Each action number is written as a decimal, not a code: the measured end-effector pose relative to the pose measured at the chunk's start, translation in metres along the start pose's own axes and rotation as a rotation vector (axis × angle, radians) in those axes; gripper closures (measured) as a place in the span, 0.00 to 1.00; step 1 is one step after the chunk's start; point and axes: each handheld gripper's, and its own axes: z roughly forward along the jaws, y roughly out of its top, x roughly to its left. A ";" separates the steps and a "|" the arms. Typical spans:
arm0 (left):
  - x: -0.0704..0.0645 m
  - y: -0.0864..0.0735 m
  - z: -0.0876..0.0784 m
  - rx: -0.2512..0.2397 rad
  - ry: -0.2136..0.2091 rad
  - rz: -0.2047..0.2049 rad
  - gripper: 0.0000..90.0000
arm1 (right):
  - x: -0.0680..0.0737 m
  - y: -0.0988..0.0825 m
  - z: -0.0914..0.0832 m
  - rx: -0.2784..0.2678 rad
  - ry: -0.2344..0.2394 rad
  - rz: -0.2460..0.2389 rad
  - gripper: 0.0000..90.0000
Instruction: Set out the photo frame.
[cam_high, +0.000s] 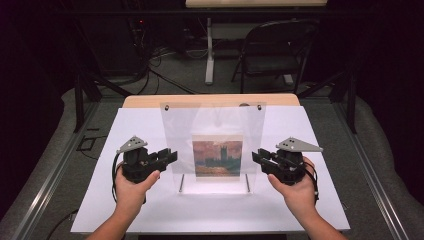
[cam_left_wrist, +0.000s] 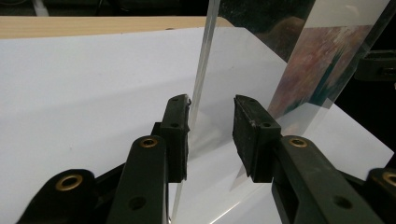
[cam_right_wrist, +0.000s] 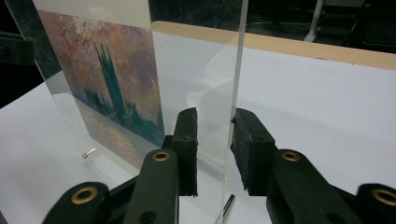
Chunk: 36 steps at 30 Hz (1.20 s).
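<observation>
A clear acrylic panel (cam_high: 212, 120) stands upright on the white sheet (cam_high: 135, 130), with a painted picture (cam_high: 217, 157) of a dark tower under a reddish sky in its lower middle. My left gripper (cam_high: 172, 156) is at the panel's left edge. In the left gripper view its jaws straddle that edge (cam_left_wrist: 201, 70): one pad (cam_left_wrist: 177, 126) rests against it, the other stands apart. At the right edge is my right gripper (cam_high: 256, 156). In the right gripper view the edge (cam_right_wrist: 236, 70) lies against one pad (cam_right_wrist: 247, 140), with a gap to the other. Both are open.
Two small metal pins (cam_high: 181, 182) (cam_high: 247, 182) hold the panel's foot. The wooden table edge (cam_high: 150, 101) runs behind the sheet. A folding chair (cam_high: 275, 50), a white table leg (cam_high: 209, 55) and cables lie on the floor beyond.
</observation>
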 end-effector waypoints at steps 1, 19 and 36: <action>-0.001 -0.001 -0.001 0.000 0.003 0.004 0.73 | 0.001 -0.001 -0.001 0.000 0.000 -0.003 0.79; -0.003 -0.011 -0.005 -0.029 0.043 0.078 0.55 | -0.005 -0.007 -0.001 -0.005 0.044 0.019 0.60; 0.024 -0.036 -0.024 -0.048 0.145 0.075 0.40 | -0.030 -0.034 -0.019 -0.048 -0.067 -0.014 0.42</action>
